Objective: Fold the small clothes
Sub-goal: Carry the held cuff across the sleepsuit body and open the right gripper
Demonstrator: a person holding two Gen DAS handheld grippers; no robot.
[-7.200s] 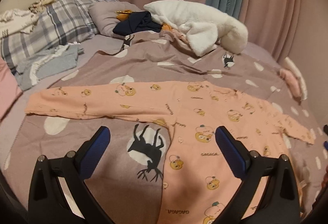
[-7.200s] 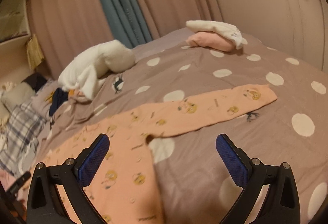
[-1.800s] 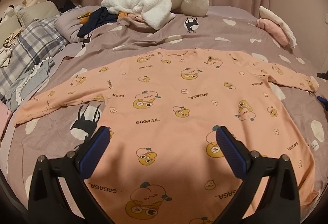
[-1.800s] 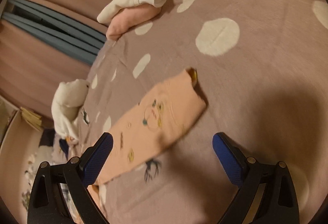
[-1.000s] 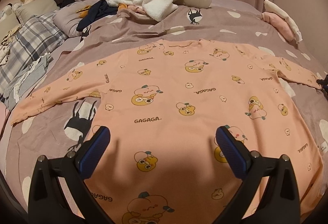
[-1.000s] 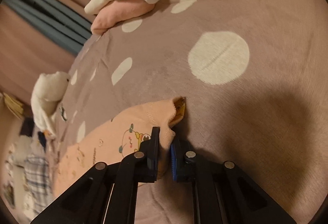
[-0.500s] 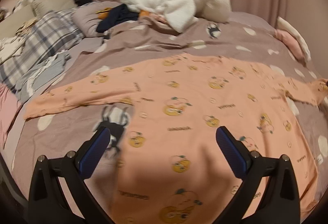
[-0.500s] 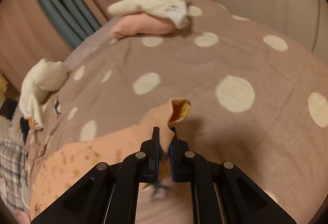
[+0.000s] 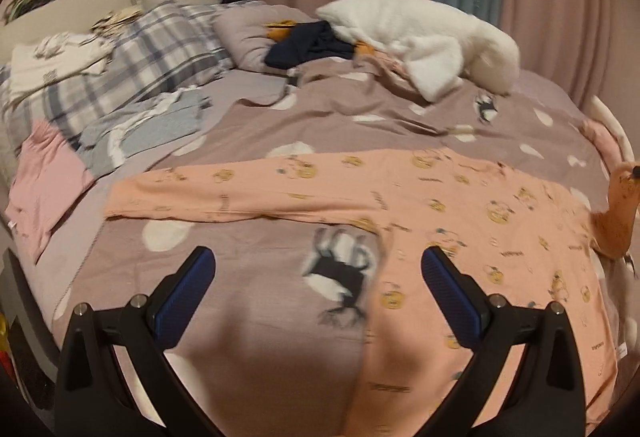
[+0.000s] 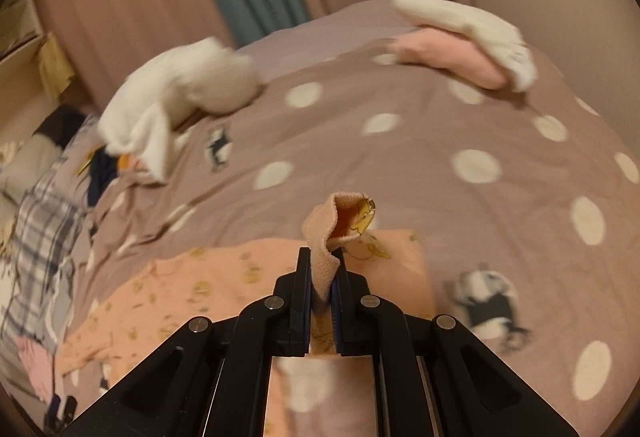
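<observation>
A peach long-sleeved top with cartoon prints lies spread on the mauve spotted bedspread. Its one sleeve stretches flat toward the left. My left gripper is open and empty, hovering over the bedspread below that sleeve, near the deer print. My right gripper is shut on the cuff of the other sleeve and holds it lifted off the bed. That raised sleeve also shows at the right edge of the left wrist view.
A white fleece and dark clothes lie at the far side. Plaid pillows, a grey garment and a pink garment are at the left. Folded pink and white clothes sit at the far right.
My right gripper shut on the sleeve cuff and has lifted it up and inward. My left gripper has swung left, from over the top's body toward the flat sleeve.
</observation>
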